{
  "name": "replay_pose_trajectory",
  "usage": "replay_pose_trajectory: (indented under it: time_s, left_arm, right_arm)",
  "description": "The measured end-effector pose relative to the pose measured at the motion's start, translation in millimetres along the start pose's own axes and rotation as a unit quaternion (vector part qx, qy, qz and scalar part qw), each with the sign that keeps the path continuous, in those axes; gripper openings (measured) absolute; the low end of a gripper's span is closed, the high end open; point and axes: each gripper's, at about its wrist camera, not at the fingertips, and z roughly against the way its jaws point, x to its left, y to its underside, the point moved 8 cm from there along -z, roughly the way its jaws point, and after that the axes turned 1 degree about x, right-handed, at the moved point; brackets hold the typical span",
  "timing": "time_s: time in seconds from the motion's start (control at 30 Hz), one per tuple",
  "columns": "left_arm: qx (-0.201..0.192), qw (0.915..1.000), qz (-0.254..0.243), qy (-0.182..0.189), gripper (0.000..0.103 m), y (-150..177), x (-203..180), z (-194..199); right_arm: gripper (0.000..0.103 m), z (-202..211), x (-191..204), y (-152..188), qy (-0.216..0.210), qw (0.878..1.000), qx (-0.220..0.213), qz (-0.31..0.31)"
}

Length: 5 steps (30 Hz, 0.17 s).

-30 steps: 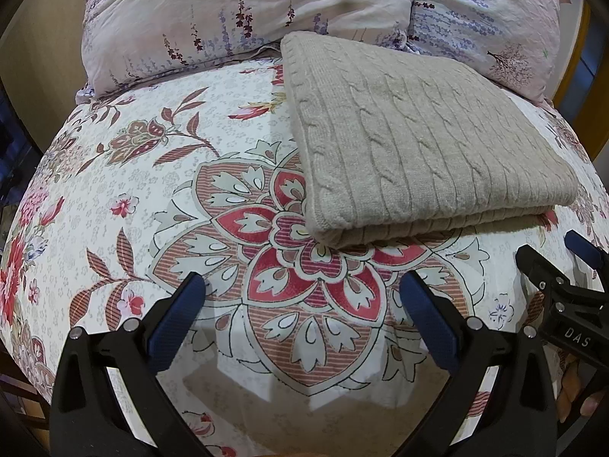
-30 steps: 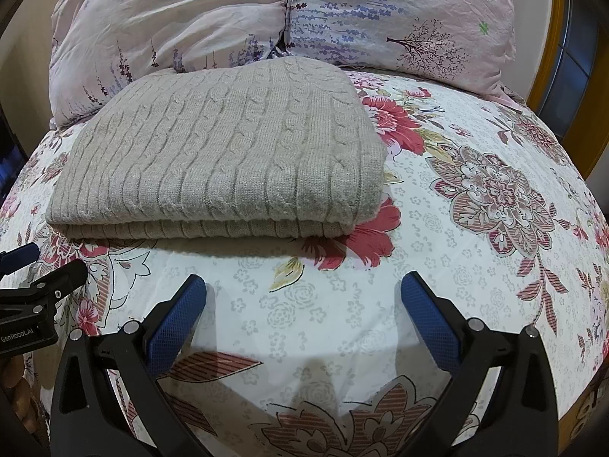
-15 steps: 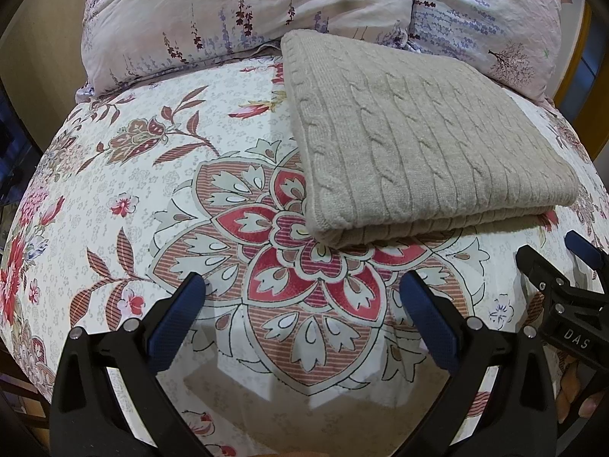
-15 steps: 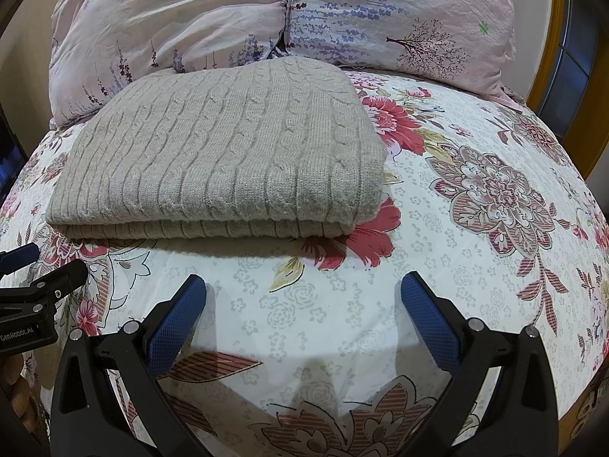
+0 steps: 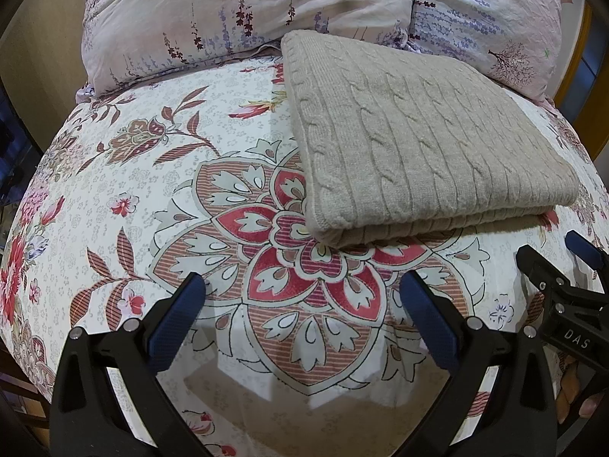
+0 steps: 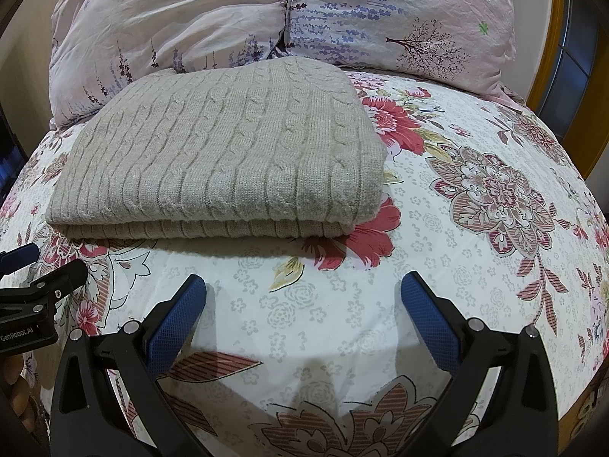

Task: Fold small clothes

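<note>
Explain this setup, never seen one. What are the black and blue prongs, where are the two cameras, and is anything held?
No robot here: a person carries a handheld claw in each hand, each with a fisheye camera looking forward along its two fingers. The black arms with blue pads at the bottom of each picture are that camera's own claw: the left claw in the left wrist view, the right claw in the right wrist view. Each view also catches the other claw at its edge. Both are open and hold nothing. Ahead, on a floral bedsheet, lies a folded beige cable-knit sweater, with two pillows behind it.
</note>
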Motion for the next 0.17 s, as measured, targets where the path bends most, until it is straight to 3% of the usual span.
replay_pose_trajectory:
  time_s: [0.17]
  left_arm:
    - [0.000, 1.0000, 0.000, 0.000, 0.101, -0.3, -0.2, 0.1]
  right_arm:
    - [0.102, 0.1, 0.0, 0.3, 0.000, 1.000, 0.000, 0.000]
